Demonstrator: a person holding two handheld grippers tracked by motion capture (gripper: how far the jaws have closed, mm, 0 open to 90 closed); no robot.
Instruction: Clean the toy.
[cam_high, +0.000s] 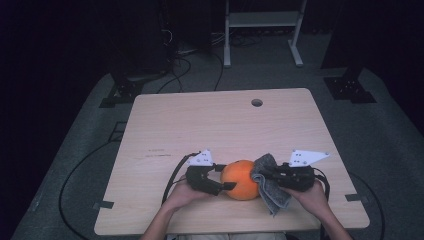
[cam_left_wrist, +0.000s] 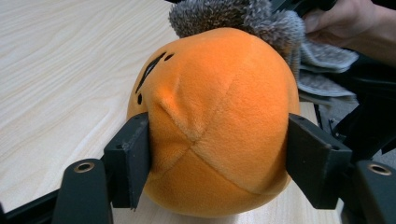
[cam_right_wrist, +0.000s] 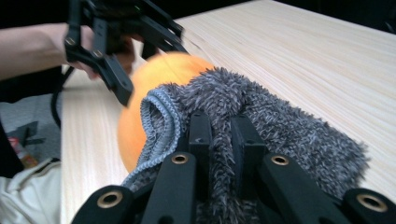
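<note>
Now, left gripper (cam_high: 220, 181): mine, lower centre of the high view, jaws spread around the orange plush ball, one on each flank. In the left gripper view both pads lie against the fabric at mid-height; I pinch it lightly.
Orange plush ball (cam_high: 242, 179): sits on the table near its front edge, low and central in the high view, between my two grippers. In the left gripper view (cam_left_wrist: 219, 116) it takes up the middle, seams crossing at its near face, small black stitched marks at its upper left.
Right gripper (cam_high: 267, 175): just right of the ball in the high view, jaws pressed together on a fold of the grey cloth; in the right gripper view (cam_right_wrist: 219, 135) the pile bulges up between the two black jaws.
Grey cloth (cam_high: 270, 187): fluffy, pressed against the ball's right side, its loose end hanging toward the lower right. In the right gripper view (cam_right_wrist: 280, 121) it covers the near side of the ball.
Table (cam_high: 210, 125): pale wood, a round hole near its far edge.
</note>
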